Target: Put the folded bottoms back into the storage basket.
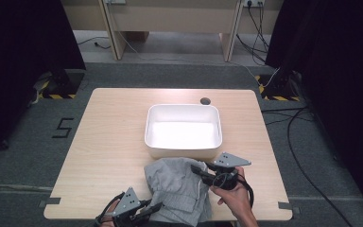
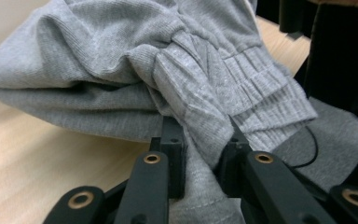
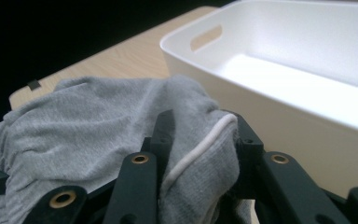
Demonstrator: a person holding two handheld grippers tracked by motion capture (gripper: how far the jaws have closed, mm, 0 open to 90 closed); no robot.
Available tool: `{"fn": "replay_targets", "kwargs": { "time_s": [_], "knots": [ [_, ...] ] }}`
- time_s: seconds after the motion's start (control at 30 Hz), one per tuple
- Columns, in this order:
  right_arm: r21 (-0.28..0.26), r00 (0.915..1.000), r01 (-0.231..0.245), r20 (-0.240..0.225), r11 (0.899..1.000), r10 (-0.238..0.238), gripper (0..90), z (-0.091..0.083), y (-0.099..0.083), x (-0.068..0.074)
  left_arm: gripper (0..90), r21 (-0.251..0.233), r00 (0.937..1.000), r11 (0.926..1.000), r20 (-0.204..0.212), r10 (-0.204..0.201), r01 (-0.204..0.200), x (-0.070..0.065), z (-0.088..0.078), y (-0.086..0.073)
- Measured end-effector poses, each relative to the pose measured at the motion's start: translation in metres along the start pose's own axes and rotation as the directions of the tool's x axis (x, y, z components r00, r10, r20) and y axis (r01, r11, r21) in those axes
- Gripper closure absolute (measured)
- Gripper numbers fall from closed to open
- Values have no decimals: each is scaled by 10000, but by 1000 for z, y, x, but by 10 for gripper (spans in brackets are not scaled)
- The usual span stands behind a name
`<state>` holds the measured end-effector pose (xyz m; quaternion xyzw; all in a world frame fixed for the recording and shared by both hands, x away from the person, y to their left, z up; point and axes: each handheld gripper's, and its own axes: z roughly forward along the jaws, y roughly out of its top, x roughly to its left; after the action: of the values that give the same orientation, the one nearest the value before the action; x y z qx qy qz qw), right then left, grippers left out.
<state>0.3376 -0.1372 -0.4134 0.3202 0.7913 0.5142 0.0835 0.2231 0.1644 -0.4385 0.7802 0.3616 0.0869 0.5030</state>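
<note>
A grey garment, soft jersey with a ribbed elastic waistband and a white drawstring, lies bunched at the near edge of the table, just in front of a white tub. The left claw comes in at the garment's near left corner. In the left gripper view its jaws are clamped on a thick fold of the grey cloth, which is pinched tight between the pads and pulled up into a ridge. The right claw meets the garment at its far right side, close to the tub's near wall. In the right gripper view its jaws are closed on another fold, with the white drawstring running through the grip. The tub stands just beyond, a handle slot in its end wall.
</note>
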Motion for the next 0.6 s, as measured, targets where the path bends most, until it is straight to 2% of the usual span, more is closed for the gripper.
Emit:
{"fn": "replay_targets", "kwargs": {
  "time_s": [0.07, 0.17, 0.3, 0.47, 0.6],
  "knots": [
    [-190, 9999, -28, -102, 9998, 26, 695, -4, 6, 2, 760, -94, 9999, 9999, 56, 103, -102, -1, -3, 8],
    [-480, 9997, -8, -264, 9988, -5, 696, -10, 17, 2, 760, -244, 9994, 9997, 356, 2, 6, 2, -7, 20],
    [-679, 9996, 51, -266, 9977, -69, 697, -15, 34, -3, 760, -376, 9992, 9992, 354, 177, -164, 7, -10, 40],
    [-971, 9993, 149, -341, 9952, -183, 697, -23, 58, -8, 760, -418, 9975, 9984, 567, 416, -393, 12, -14, 69],
    [-1162, 9989, 362, -240, 9926, -393, 698, -30, 82, -13, 760, -568, 9974, 9975, 574, 445, -413, 20, -14, 91]
  ]
}}
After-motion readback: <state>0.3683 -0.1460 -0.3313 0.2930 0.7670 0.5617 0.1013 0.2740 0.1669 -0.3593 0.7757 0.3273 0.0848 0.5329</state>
